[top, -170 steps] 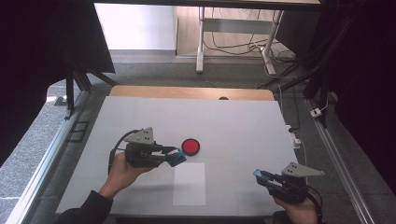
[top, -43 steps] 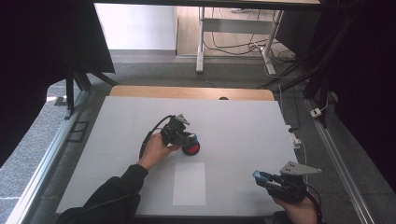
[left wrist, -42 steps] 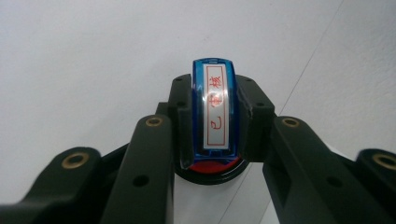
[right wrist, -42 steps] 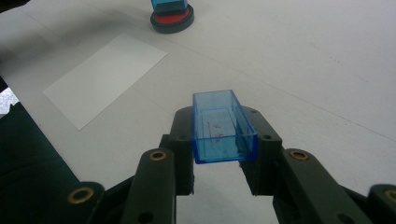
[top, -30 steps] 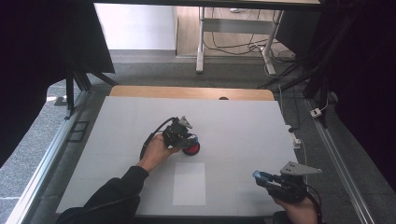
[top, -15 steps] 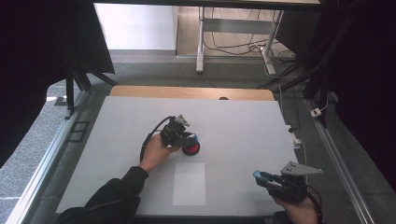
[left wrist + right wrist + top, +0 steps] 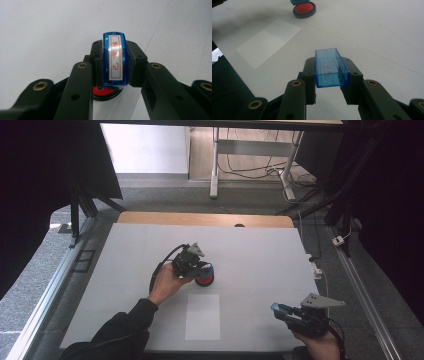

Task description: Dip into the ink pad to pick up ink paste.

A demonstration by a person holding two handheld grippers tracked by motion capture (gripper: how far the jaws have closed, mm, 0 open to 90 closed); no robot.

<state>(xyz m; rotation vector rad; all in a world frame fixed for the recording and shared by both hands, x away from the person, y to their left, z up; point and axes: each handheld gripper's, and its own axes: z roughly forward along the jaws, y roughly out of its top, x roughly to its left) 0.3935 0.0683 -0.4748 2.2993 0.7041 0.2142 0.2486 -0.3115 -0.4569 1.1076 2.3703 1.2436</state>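
While 5.7 s ago the left tongs (image 7: 204, 268) hung short of the red ink pad (image 7: 205, 280), now they grip the blue stamp (image 7: 114, 59) pressed down on it; inking looks underway. Right tongs (image 7: 278, 308), near the paper (image 7: 202, 316), grip the blue cap (image 7: 330, 68), unmoved.

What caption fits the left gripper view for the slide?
Left gripper clamps a blue stamp, red-lettered label facing the camera, directly over the red ink pad.
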